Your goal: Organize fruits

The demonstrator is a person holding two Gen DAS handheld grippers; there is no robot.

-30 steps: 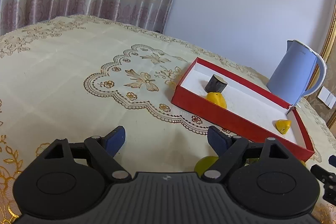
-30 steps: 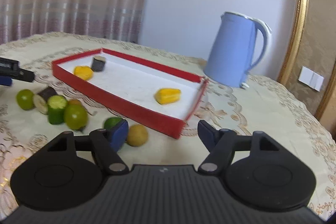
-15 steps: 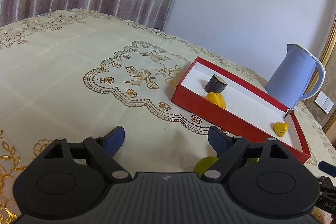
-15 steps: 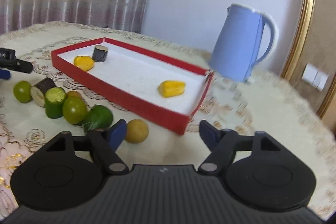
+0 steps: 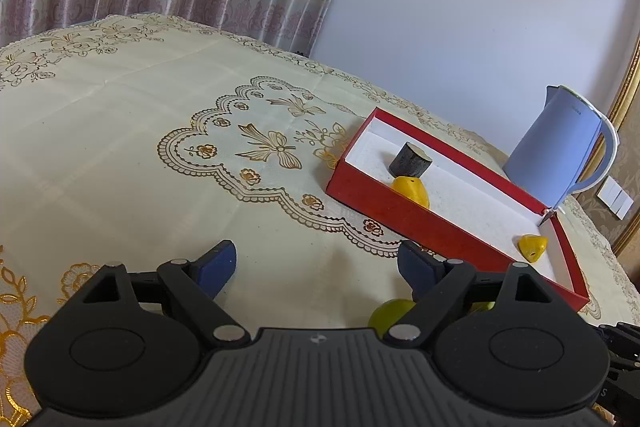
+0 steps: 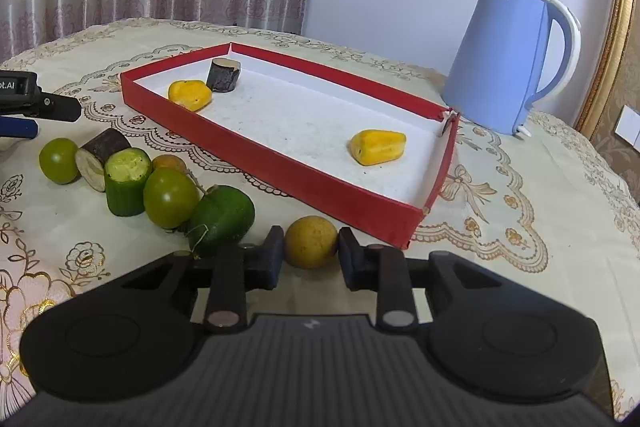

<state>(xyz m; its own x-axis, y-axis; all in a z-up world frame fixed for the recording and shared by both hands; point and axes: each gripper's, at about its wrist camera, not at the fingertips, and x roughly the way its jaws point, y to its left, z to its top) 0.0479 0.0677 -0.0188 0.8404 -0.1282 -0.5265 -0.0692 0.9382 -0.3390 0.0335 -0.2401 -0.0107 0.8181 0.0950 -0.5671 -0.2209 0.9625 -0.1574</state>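
Since the earlier frame, the right gripper (image 6: 311, 254) had narrowed its fingers from a wide spread to bracket the yellow-brown round fruit (image 6: 311, 242), which sat on the tablecloth (image 6: 520, 211) directly between the pads, just outside the red tray (image 6: 280, 167); whether the pads already touched it could not be told. The left gripper (image 5: 316, 265) hung spread and empty farther off, a green fruit (image 5: 390, 311) half hidden beneath it.
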